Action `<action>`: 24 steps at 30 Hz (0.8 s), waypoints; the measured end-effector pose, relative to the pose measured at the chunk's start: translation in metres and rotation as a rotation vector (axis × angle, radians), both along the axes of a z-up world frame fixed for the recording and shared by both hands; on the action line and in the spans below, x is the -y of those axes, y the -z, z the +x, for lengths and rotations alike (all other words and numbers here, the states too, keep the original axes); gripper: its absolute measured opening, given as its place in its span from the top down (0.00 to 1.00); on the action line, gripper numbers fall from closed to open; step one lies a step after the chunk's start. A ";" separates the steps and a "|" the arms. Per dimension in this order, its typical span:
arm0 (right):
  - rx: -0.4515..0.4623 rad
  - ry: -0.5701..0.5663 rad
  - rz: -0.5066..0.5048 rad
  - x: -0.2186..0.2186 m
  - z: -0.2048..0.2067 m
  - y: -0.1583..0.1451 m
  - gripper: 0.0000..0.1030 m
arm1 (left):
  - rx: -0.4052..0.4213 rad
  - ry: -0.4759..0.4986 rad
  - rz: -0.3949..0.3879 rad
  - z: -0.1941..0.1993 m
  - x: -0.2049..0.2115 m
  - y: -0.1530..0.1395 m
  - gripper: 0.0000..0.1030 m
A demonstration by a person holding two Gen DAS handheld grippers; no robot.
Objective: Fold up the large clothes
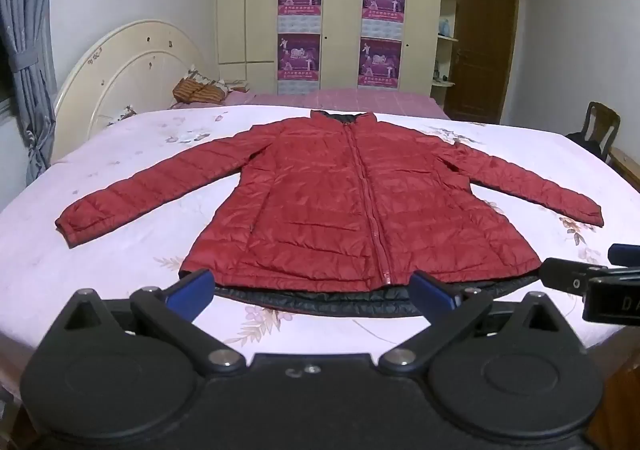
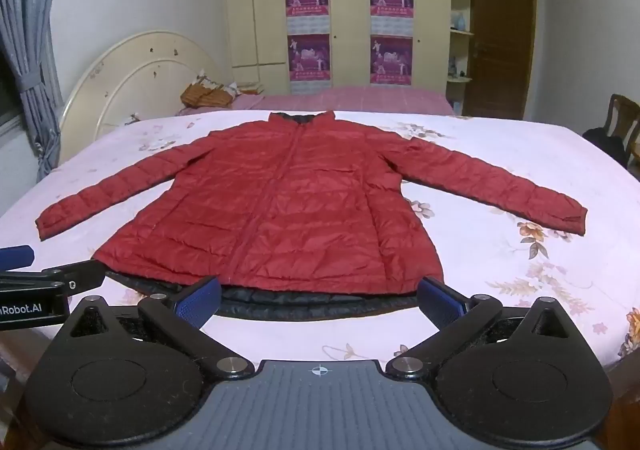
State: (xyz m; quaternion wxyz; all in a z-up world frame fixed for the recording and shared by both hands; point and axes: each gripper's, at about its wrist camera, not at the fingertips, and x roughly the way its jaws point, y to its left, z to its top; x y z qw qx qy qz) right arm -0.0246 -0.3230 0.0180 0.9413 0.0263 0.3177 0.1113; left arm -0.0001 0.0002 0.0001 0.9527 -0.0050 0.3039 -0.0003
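A red quilted jacket (image 1: 340, 205) lies flat on the bed, front up, zipped, collar far, both sleeves spread out to the sides. Its dark lining shows along the near hem (image 1: 320, 300). It also shows in the right wrist view (image 2: 280, 209). My left gripper (image 1: 312, 290) is open, its blue pads just before the hem's middle, holding nothing. My right gripper (image 2: 320, 296) is open in front of the hem's right part, empty. Each gripper shows at the edge of the other's view (image 1: 592, 282) (image 2: 40, 286).
The bed has a pale pink floral sheet (image 1: 120, 250) and a cream headboard (image 1: 128, 73) at the left. Folded cloth (image 1: 200, 91) lies near the headboard. A wardrobe with posters (image 1: 340, 29), a brown door (image 1: 484, 49) and a chair (image 1: 600, 129) stand beyond.
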 end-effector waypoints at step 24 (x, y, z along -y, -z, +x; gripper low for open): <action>0.015 0.005 -0.003 0.005 -0.002 -0.007 0.00 | 0.010 0.001 0.007 0.001 0.002 -0.002 0.00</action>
